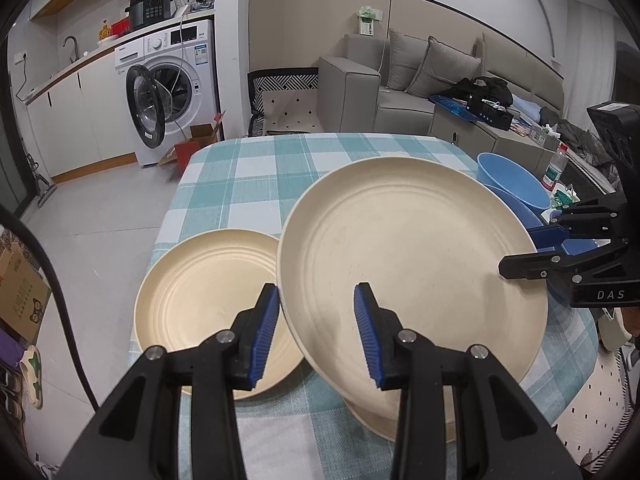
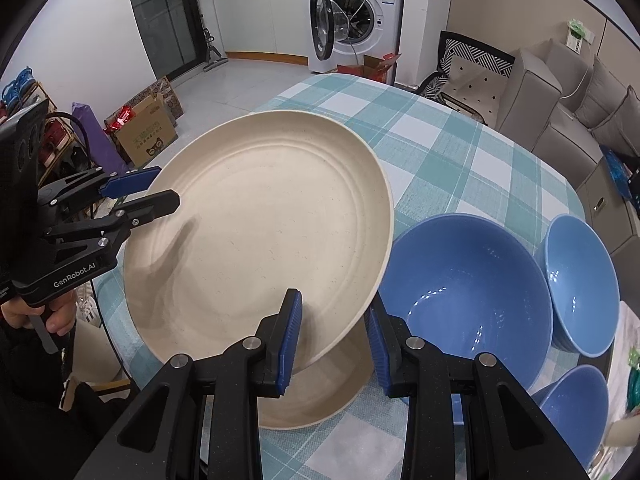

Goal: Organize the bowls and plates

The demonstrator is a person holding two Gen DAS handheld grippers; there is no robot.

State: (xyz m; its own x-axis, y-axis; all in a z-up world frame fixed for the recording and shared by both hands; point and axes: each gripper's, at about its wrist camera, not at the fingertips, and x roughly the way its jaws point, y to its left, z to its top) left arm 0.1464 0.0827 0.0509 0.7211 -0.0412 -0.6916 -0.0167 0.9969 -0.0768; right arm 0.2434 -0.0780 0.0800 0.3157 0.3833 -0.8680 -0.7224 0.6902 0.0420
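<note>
1. Your left gripper [image 1: 316,334] has its jaws closed on the near rim of the raised cream plate [image 1: 408,272], one finger above and one below.
2. Your right gripper [image 2: 332,344] clamps the same plate's opposite rim — it hangs tilted above another plate [image 2: 320,392] on the checked tablecloth [image 1: 248,176].
3. A third plate [image 1: 208,308] lies left of it; blue bowls [image 2: 468,300] sit right.

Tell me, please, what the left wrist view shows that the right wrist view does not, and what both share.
Only the left wrist view shows a second cream plate lying flat on the table, left of the raised one. Only the right wrist view shows three blue bowls, including a third bowl nearest the camera. Both show the raised cream plate, tilted above another plate, with the left gripper and the right gripper each clamped on its rim, and the checked tablecloth.
</note>
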